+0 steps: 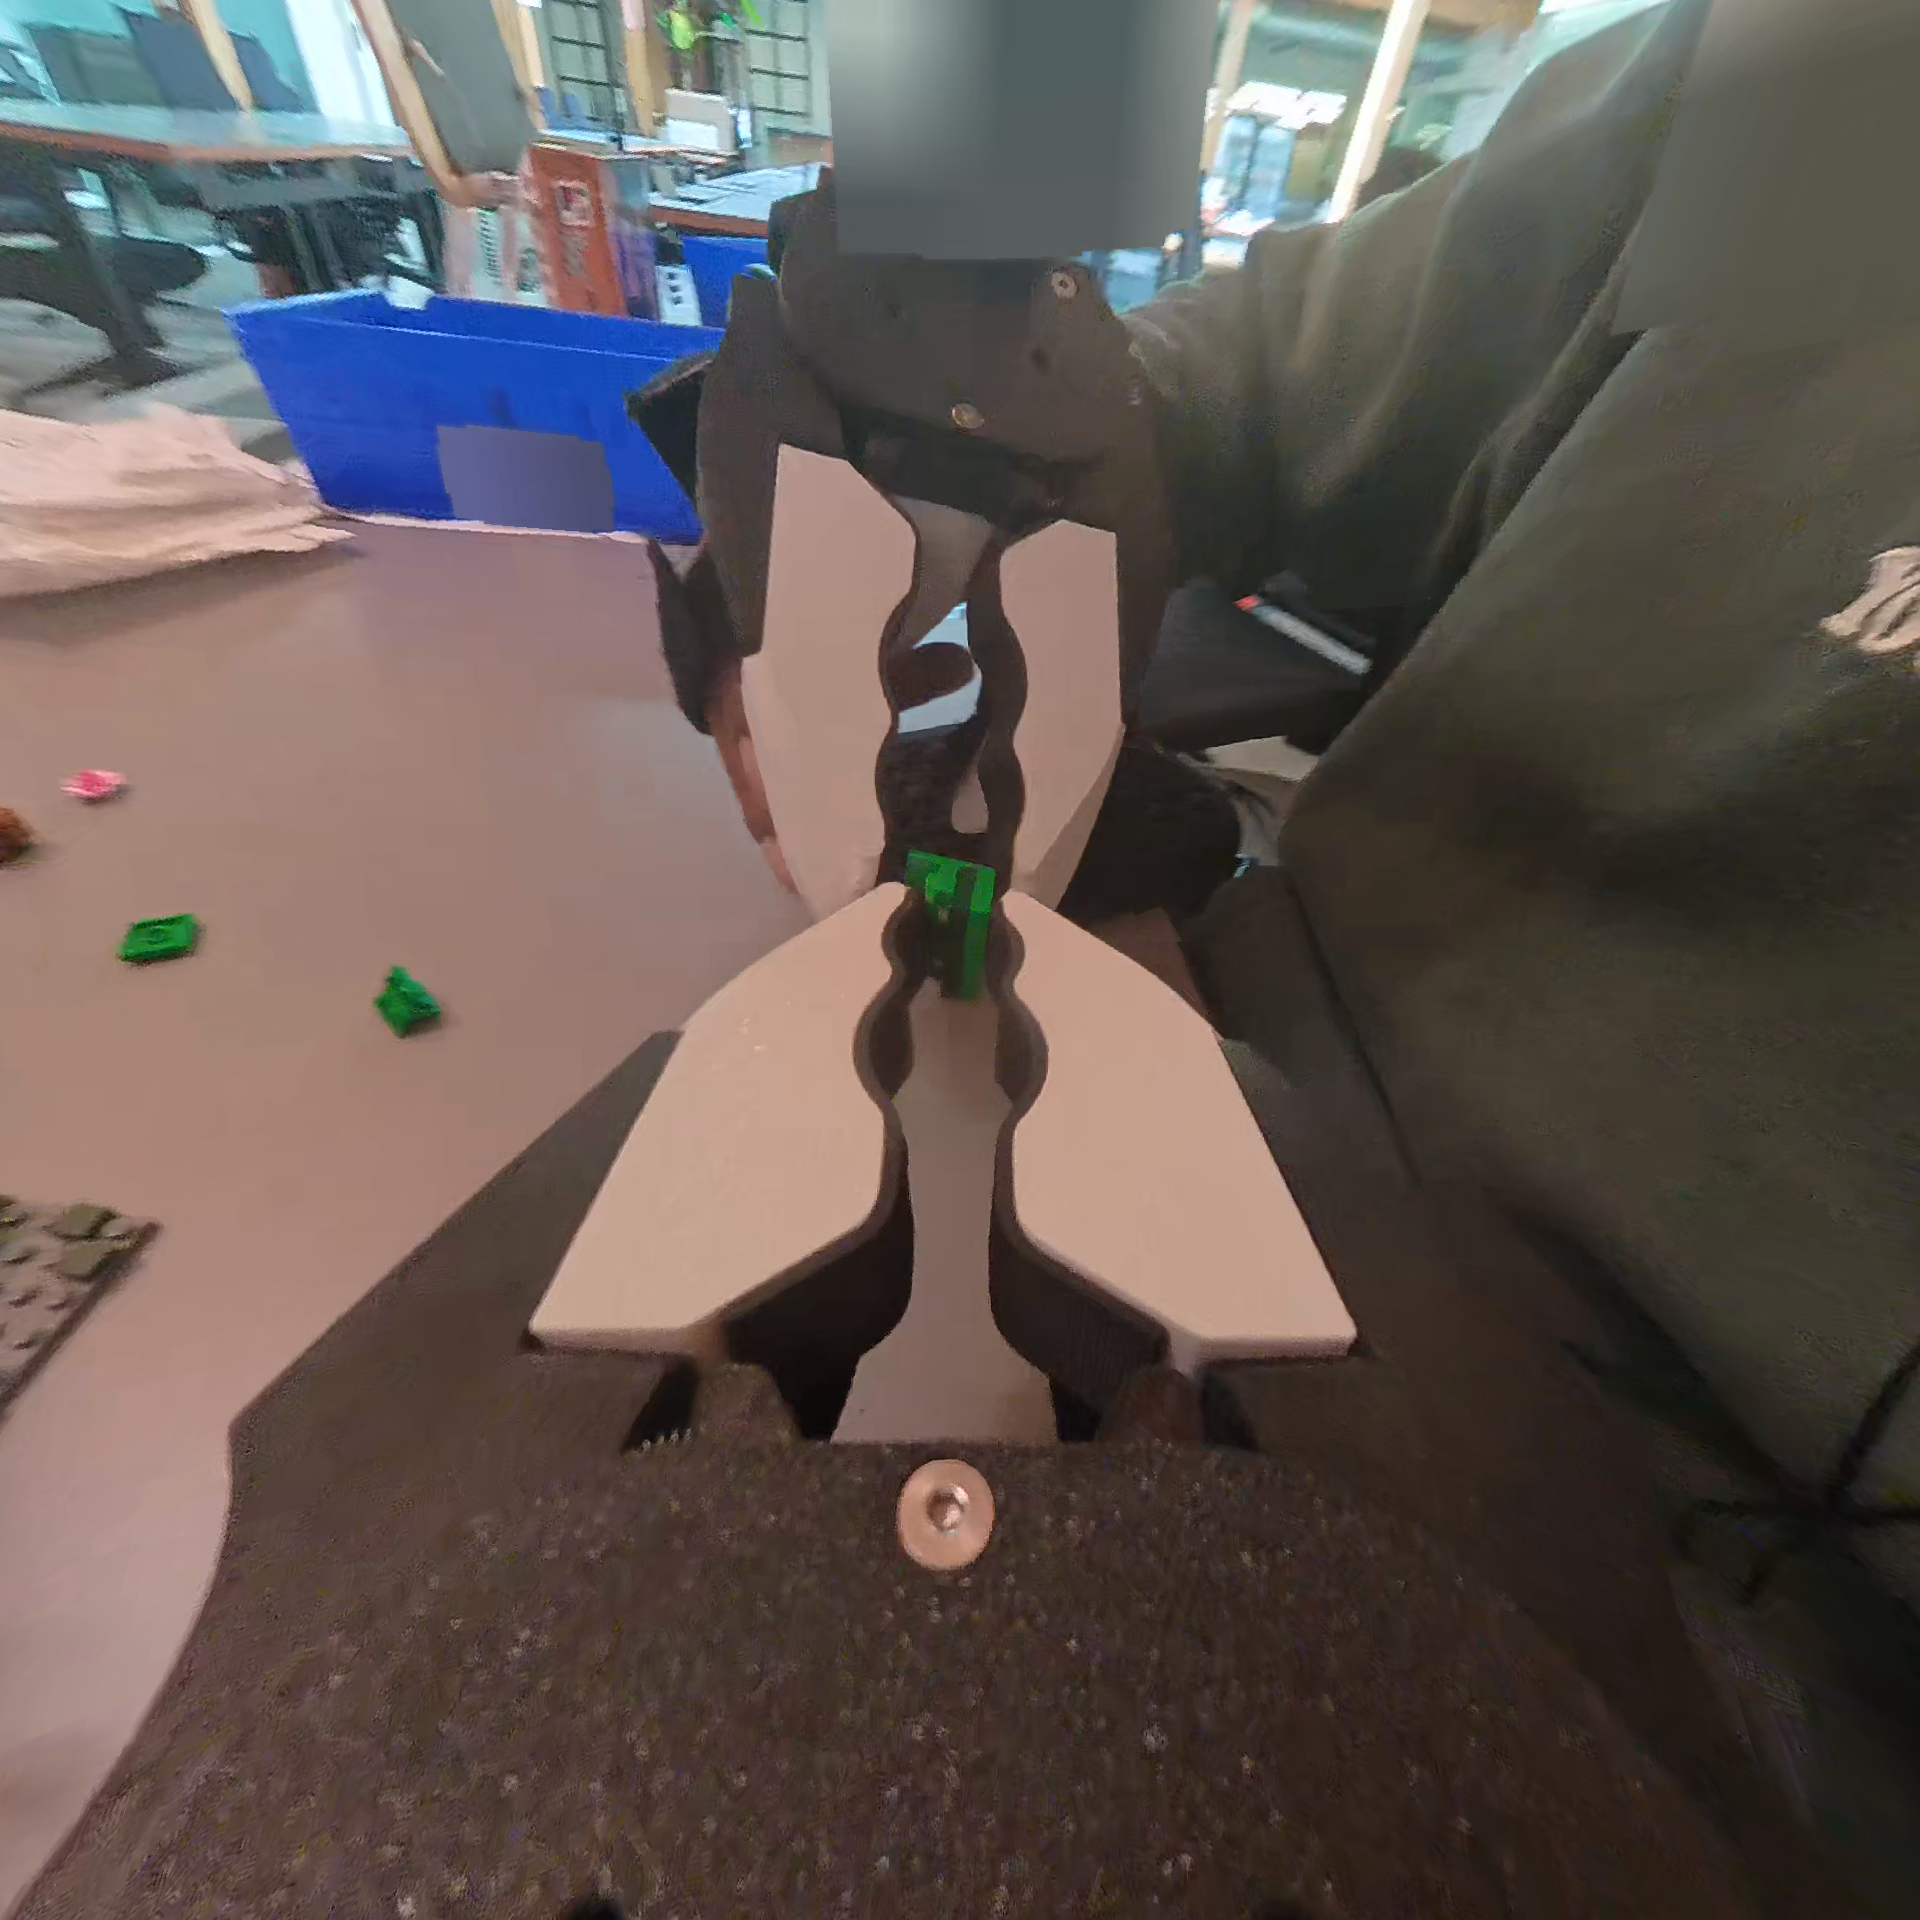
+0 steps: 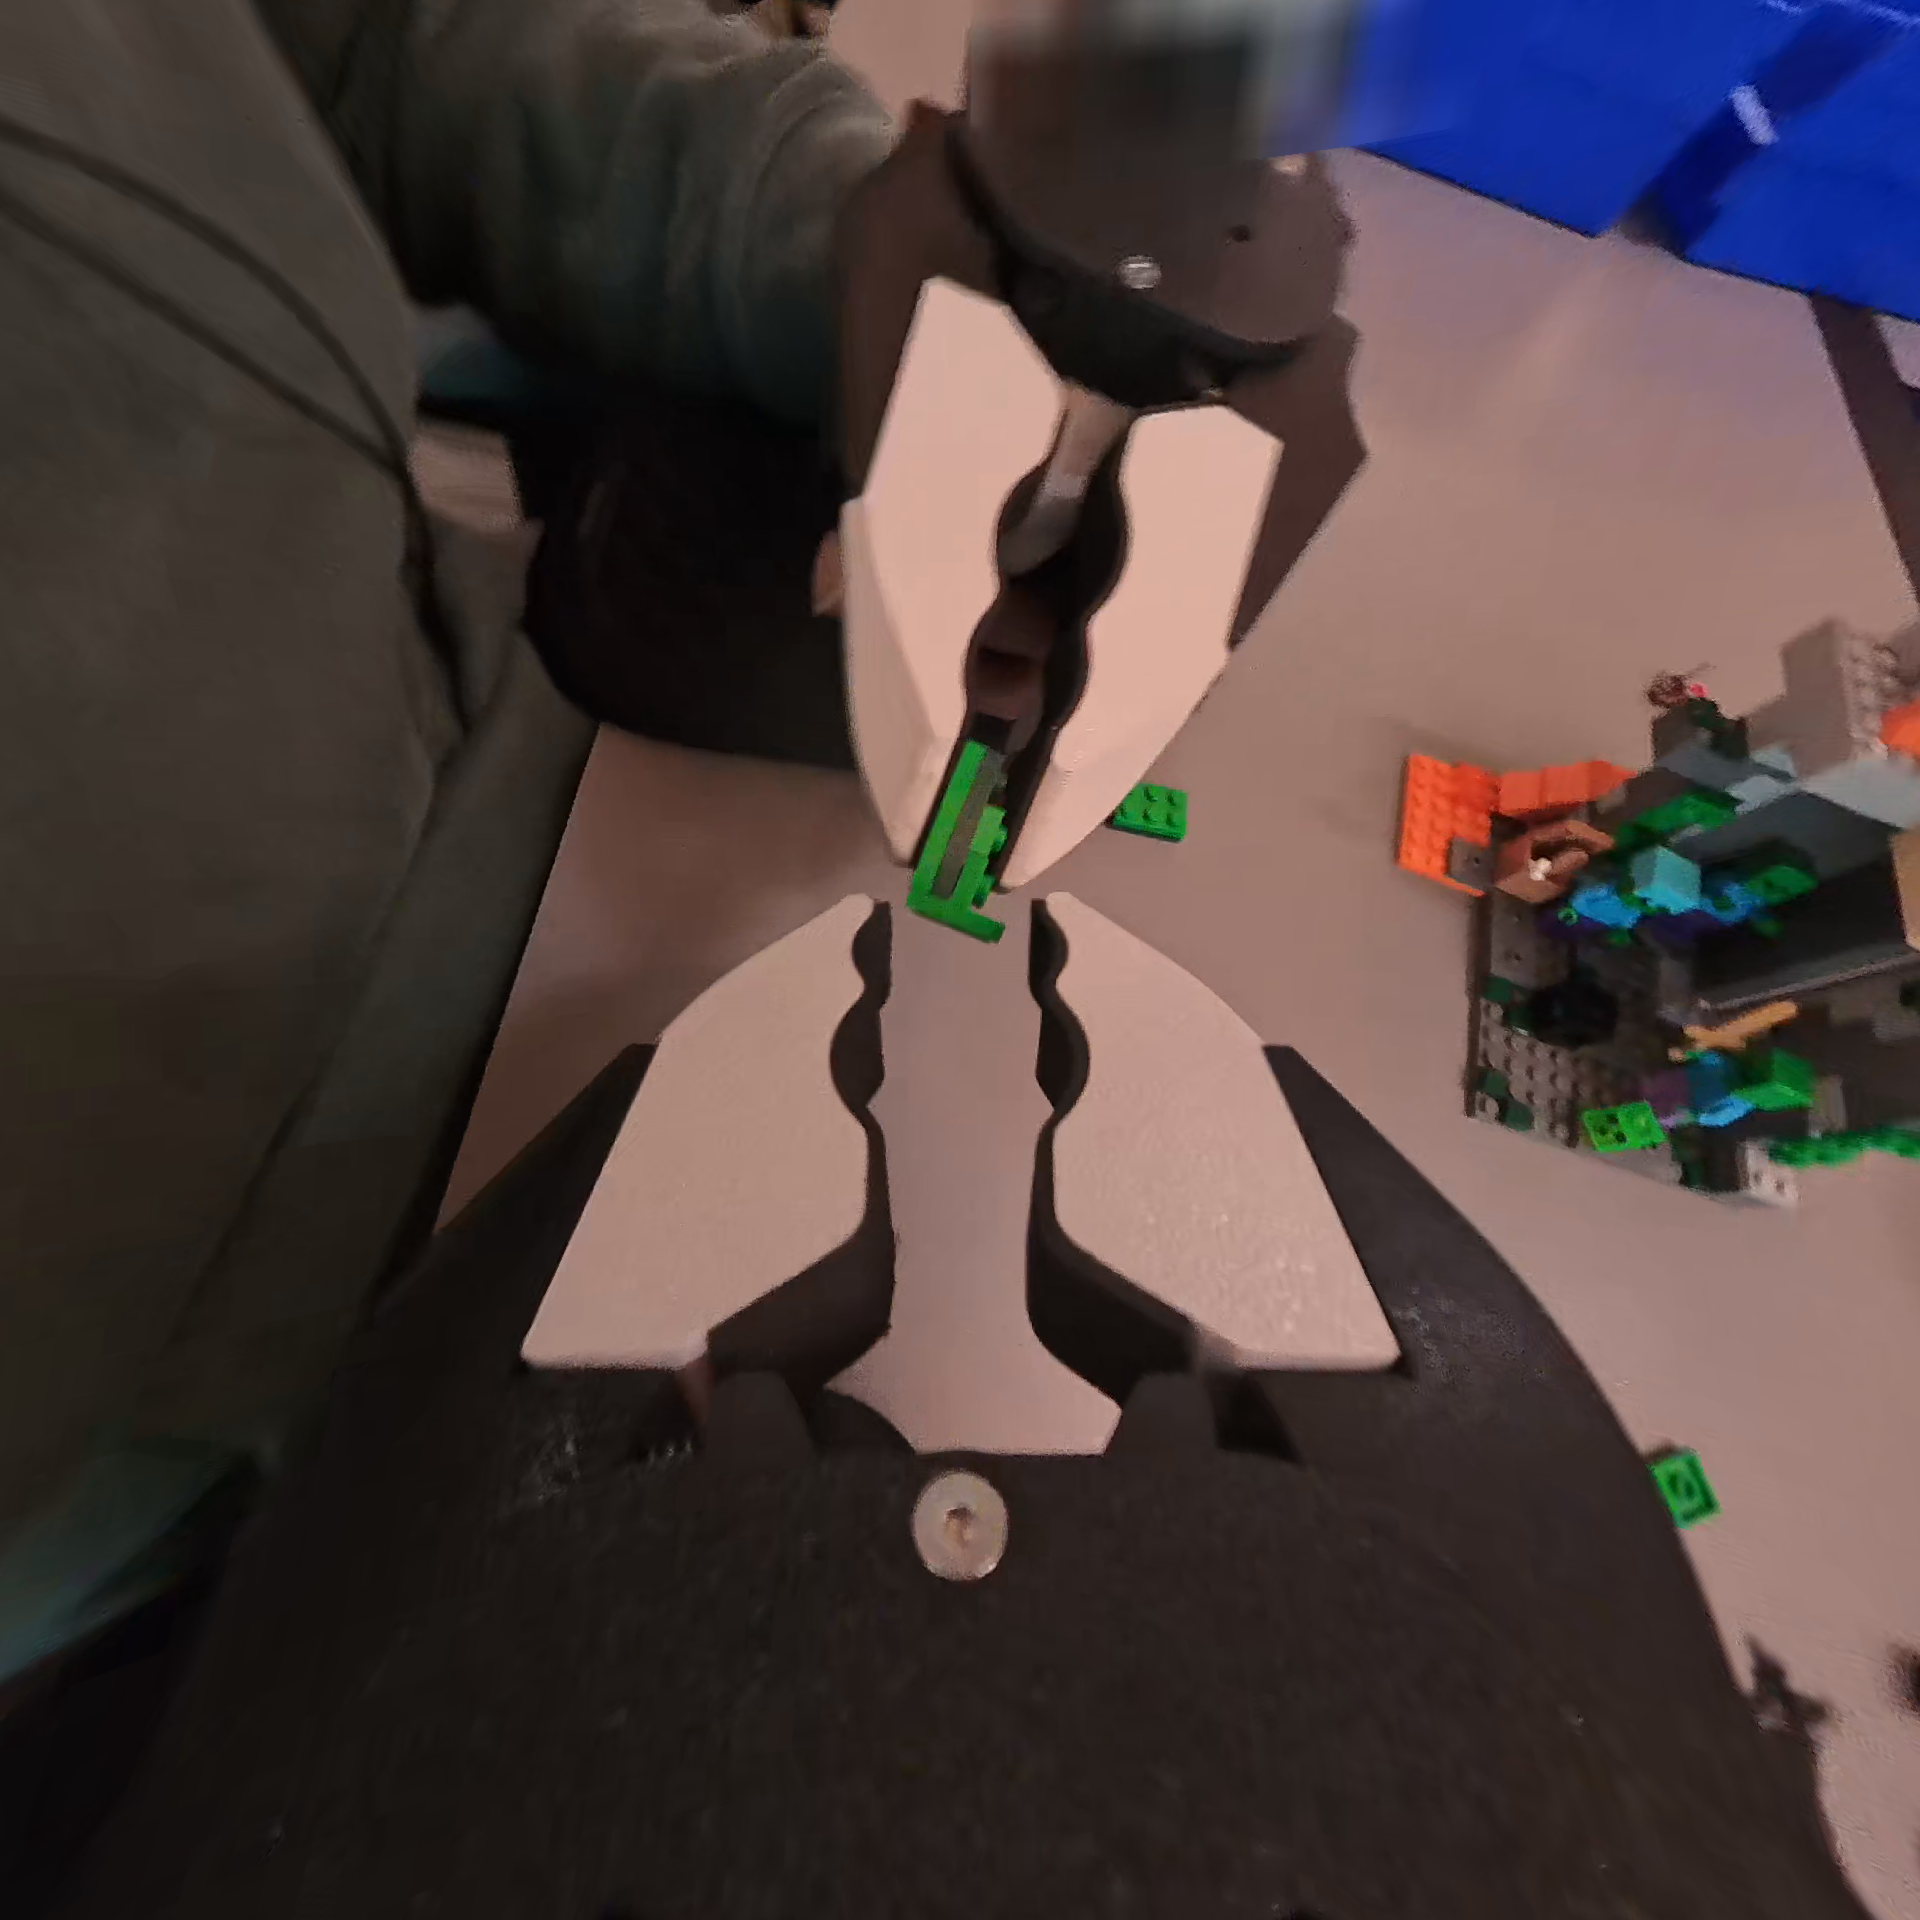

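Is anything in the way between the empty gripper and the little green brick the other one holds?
Nothing visible is. The open right gripper points its tips straight at the small green plastic brick piece, which is clamped in the left gripper, and the small gap between them is bare.

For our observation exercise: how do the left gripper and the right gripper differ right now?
The left gripper is shut on a green brick piece; the right gripper holds nothing. The left gripper's fingers pinch close; the right gripper's stand apart. Both have pale fingers and point at each other.
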{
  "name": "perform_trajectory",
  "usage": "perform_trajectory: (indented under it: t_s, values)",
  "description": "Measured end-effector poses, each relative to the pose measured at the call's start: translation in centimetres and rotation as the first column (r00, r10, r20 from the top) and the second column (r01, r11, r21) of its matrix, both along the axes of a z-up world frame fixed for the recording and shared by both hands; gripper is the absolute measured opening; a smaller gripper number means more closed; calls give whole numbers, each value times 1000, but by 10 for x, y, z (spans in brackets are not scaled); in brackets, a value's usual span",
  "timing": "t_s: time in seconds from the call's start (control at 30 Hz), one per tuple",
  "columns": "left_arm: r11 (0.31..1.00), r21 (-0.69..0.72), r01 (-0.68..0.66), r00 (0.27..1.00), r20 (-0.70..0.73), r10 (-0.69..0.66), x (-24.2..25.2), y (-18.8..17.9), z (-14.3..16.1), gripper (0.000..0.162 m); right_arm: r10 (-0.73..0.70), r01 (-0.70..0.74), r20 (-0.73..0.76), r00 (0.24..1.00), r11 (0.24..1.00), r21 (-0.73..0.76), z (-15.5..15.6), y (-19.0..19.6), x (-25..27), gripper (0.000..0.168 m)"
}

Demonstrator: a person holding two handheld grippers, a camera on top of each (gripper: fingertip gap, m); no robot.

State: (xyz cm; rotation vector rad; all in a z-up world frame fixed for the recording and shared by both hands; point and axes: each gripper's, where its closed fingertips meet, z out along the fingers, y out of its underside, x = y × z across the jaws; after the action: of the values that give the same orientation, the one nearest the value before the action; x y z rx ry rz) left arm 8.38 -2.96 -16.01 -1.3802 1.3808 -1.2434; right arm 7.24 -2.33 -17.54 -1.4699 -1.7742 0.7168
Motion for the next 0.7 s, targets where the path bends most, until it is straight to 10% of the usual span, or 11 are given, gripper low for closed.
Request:
perform_trajectory:
  t_s: [0.47, 0.7]
  values:
    - [961, 254, -110, 989, -64, 130, 1, 0, -2, 12, 70, -92, 138, 988, 983, 156, -1, -1, 5, 16]
    - [982, 179, 60, 989, -147, -33, 1, -16, -9, 11, 220, -278, 273, 936, 940, 195, -8, -16, 8, 15]
